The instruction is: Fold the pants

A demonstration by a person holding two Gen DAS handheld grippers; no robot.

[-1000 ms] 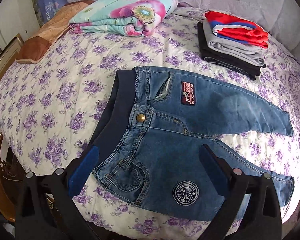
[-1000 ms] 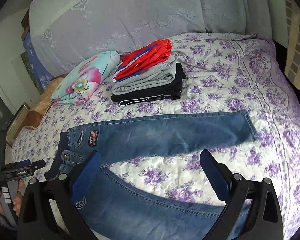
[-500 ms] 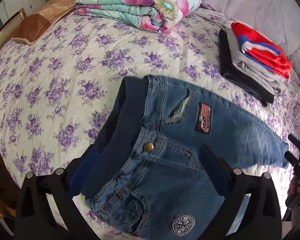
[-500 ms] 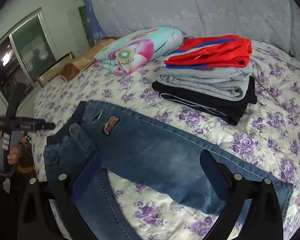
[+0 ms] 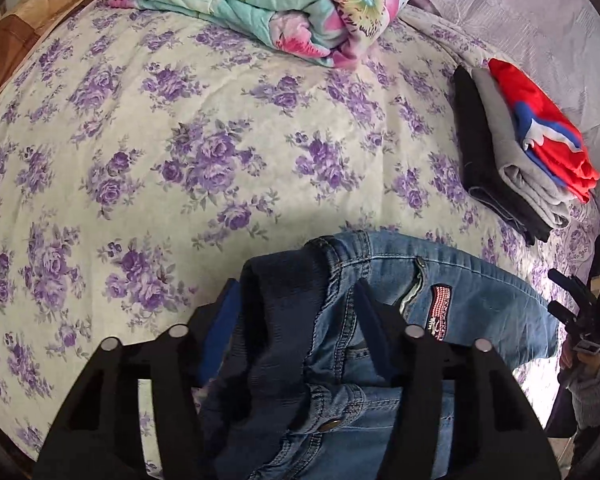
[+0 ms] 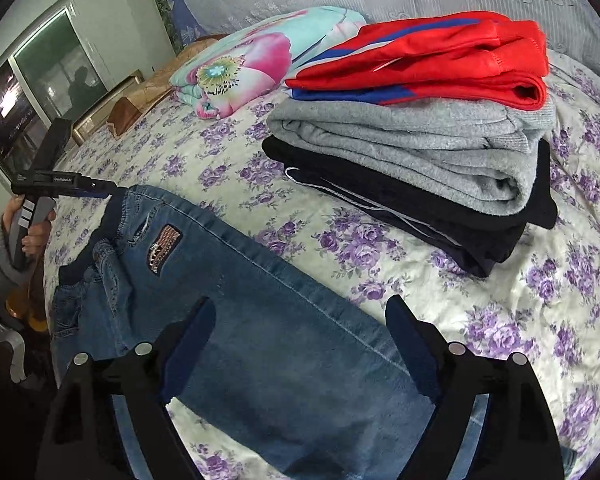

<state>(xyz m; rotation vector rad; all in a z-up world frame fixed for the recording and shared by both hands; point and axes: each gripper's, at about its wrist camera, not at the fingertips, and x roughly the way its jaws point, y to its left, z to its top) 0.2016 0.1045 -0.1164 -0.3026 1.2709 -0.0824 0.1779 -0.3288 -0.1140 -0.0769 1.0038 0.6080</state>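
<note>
A pair of small blue jeans (image 5: 472, 300) with a dark navy waistband (image 5: 276, 320) lies on the flowered bedspread. In the left wrist view my left gripper (image 5: 296, 304) has its fingers on either side of the bunched waistband, narrowed on it. The jeans' far leg (image 6: 284, 344) runs under my right gripper (image 6: 300, 320), whose fingers stand wide apart above the leg. The left gripper also shows in the right wrist view (image 6: 112, 192), at the waistband corner.
A stack of folded clothes, black, grey and red (image 6: 428, 120), lies just beyond the jeans. A folded flowered blanket (image 5: 268, 4) and a brown pillow (image 5: 24, 36) lie at the bed's far end. The flowered bedspread (image 5: 160, 160) spreads to the left.
The left gripper moved forward onto the waistband and narrowed around it, bunching the fabric. The right gripper moved closer over the far leg, toward the folded stack.
</note>
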